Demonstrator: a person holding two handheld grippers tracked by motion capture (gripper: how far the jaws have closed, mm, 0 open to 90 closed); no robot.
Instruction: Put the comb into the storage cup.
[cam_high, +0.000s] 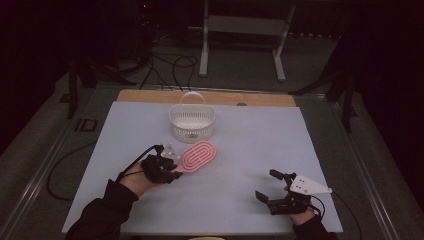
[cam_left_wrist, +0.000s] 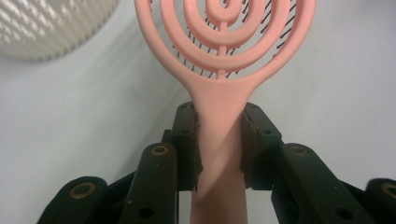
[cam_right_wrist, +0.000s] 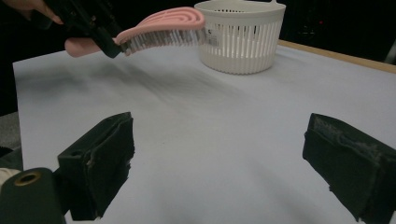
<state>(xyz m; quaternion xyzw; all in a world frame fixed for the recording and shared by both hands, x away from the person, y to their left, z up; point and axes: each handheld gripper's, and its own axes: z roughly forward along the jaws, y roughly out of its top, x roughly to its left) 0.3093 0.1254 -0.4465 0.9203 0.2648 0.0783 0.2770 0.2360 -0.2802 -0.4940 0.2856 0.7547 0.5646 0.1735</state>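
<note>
A pink hairbrush (cam_high: 199, 156) with an oval, ringed head hangs above the table, bristles down, its head pointing toward a white slatted basket (cam_high: 192, 121). My left gripper (cam_high: 172, 171) is shut on the brush's handle (cam_left_wrist: 219, 140); both pads press its sides just below the head. The right gripper view shows the brush (cam_right_wrist: 159, 25) lifted off the cloth beside the basket (cam_right_wrist: 240, 35). My right gripper (cam_high: 267, 186) rests near the table's front right, jaws wide open with nothing between its pads (cam_right_wrist: 100, 161).
A pale blue-grey cloth (cam_high: 250, 145) covers the table, with a wooden strip (cam_high: 150, 95) along the far edge. The basket has an upright handle. Cables and a white metal frame (cam_high: 245, 30) lie on the floor beyond the table.
</note>
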